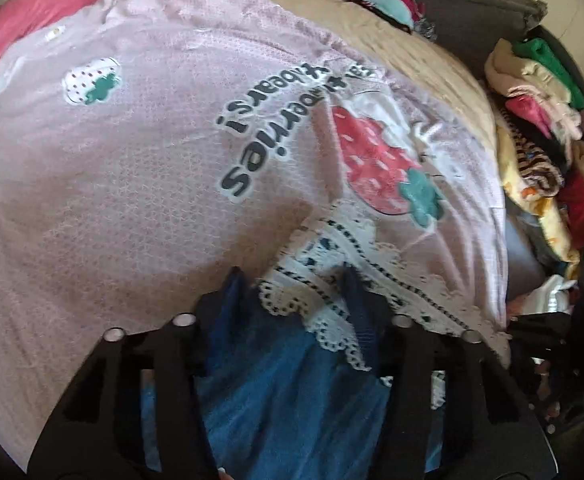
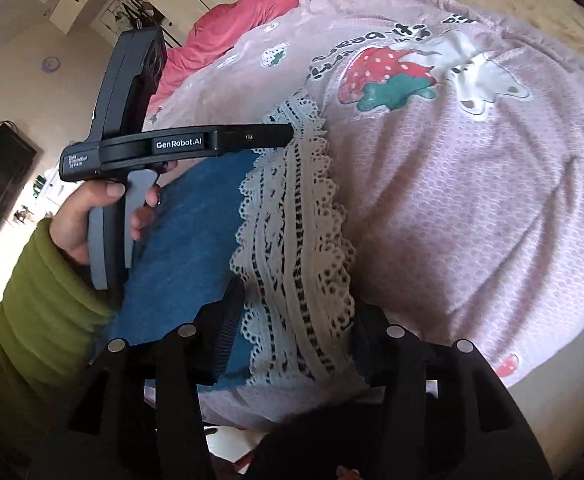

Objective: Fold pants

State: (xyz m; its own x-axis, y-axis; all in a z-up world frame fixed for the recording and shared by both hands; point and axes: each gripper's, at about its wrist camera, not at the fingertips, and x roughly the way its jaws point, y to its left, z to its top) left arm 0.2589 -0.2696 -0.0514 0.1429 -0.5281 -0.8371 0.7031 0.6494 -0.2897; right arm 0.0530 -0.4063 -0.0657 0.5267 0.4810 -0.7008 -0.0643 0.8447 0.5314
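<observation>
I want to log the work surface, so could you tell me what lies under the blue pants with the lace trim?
The blue pants lie on a pink strawberry-print blanket, which shows beyond the lace trim. What the blanket covers directly beneath the pants cannot be seen.

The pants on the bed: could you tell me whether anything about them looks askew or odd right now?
Nothing looks damaged. The blue pants with their white lace hem lie on the pink strawberry blanket, and the lace edge runs in a wavy line. Both the left gripper and the right gripper stand open over the lace.
</observation>
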